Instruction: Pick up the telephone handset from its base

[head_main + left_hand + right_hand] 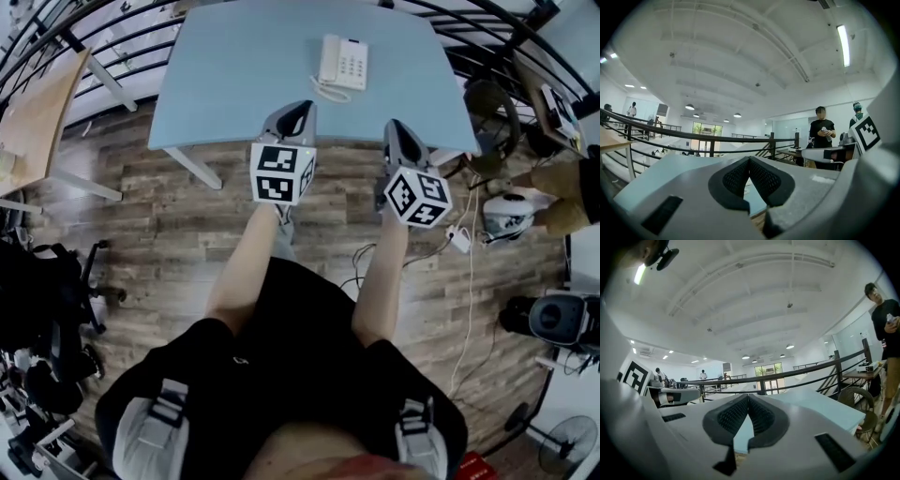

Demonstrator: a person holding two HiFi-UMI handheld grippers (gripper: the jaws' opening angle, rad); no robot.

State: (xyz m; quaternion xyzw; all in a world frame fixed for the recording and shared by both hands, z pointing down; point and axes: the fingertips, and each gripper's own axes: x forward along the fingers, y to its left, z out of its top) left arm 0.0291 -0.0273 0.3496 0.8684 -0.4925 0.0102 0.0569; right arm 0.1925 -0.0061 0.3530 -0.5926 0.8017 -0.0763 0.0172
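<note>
**Open the jaws before you reach the phone**

The blue table (234, 84) lies ahead of you at 12 o'clock. The white telephone (349, 66) sits near its middle, with the handset (328, 56) cradled along the phone's 9 o'clock side. Your left gripper (302, 107) and right gripper (394, 126) hover over the table's near edge, well short of the phone. Each has its fingers pressed tip to tip on nothing. Spread one pair wide first, then straddle the handset's middle, close firmly and lift it straight up.
</note>
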